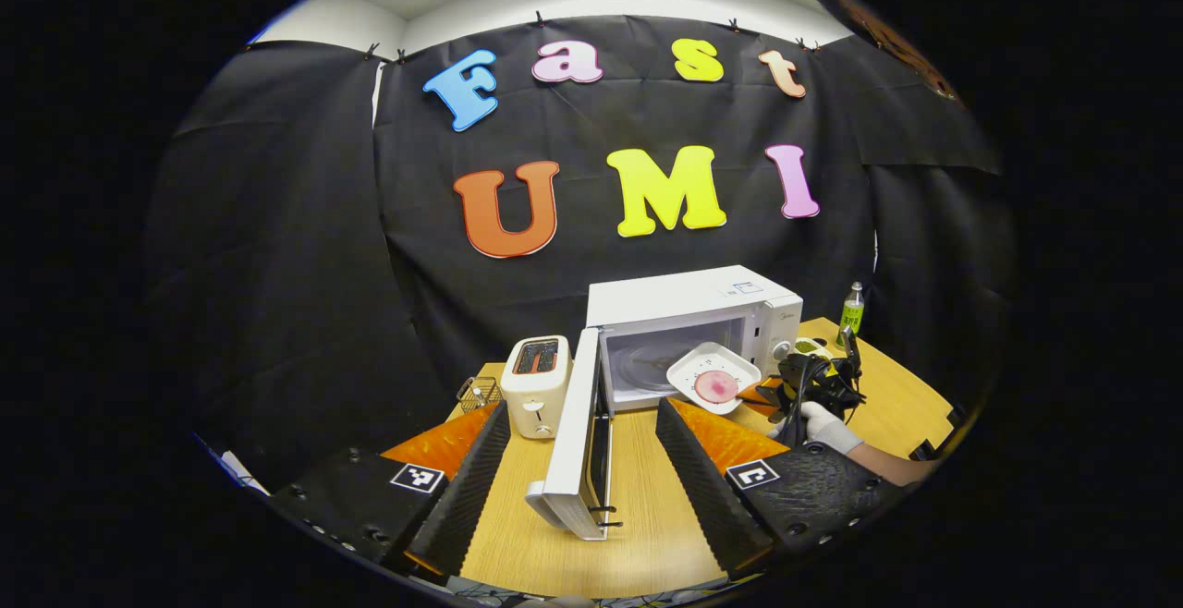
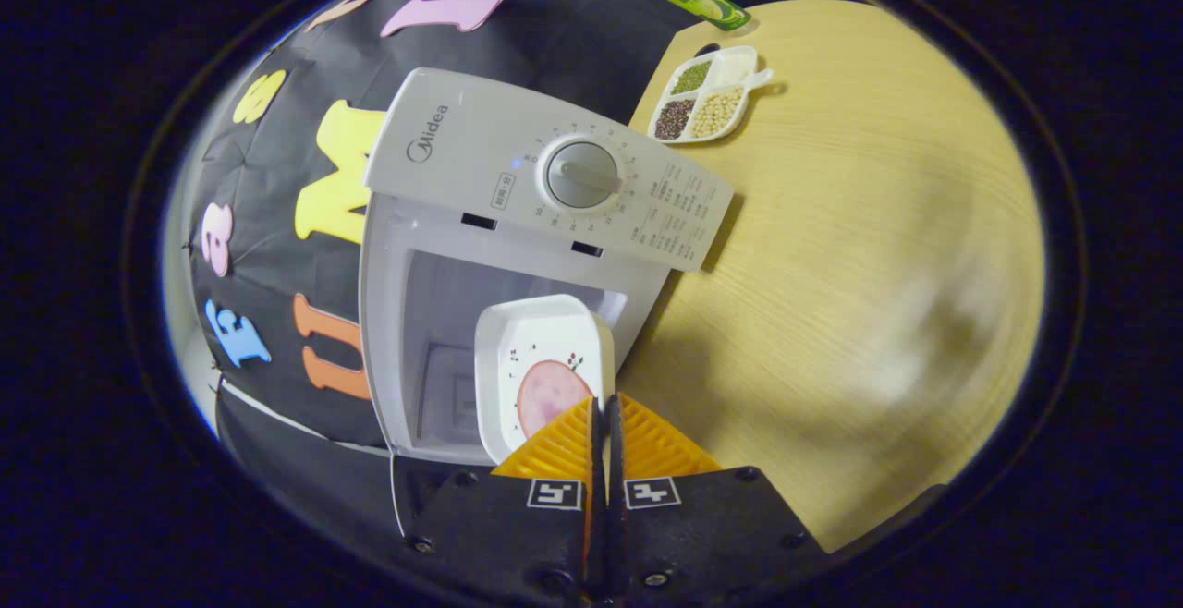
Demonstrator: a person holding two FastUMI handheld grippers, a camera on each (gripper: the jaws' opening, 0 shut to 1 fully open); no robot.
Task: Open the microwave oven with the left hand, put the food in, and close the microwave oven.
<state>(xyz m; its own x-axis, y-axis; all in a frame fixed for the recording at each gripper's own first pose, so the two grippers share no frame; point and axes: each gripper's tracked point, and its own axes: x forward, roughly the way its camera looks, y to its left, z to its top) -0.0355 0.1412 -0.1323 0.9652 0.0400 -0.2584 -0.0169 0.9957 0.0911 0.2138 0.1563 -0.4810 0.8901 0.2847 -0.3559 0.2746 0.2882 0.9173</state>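
Note:
The white microwave (image 1: 689,308) stands on the wooden table with its door (image 1: 578,437) swung wide open toward me. My left gripper (image 1: 582,460) is open, its fingers on either side of the door's free edge, not pressing it. My right gripper (image 1: 813,386), held by a gloved hand, is shut on the rim of a white square plate (image 1: 713,377) carrying a pink slice of food (image 1: 716,387). The plate hangs at the microwave's opening. In the right gripper view the gripper (image 2: 603,419) pinches the plate (image 2: 541,349) with the food (image 2: 548,395) before the cavity (image 2: 444,312).
A white toaster (image 1: 536,384) stands left of the door, with a small wire basket (image 1: 478,393) beside it. A green bottle (image 1: 851,310) stands right of the microwave. A divided dish of beans (image 2: 707,95) lies on the table (image 2: 859,248) behind the microwave.

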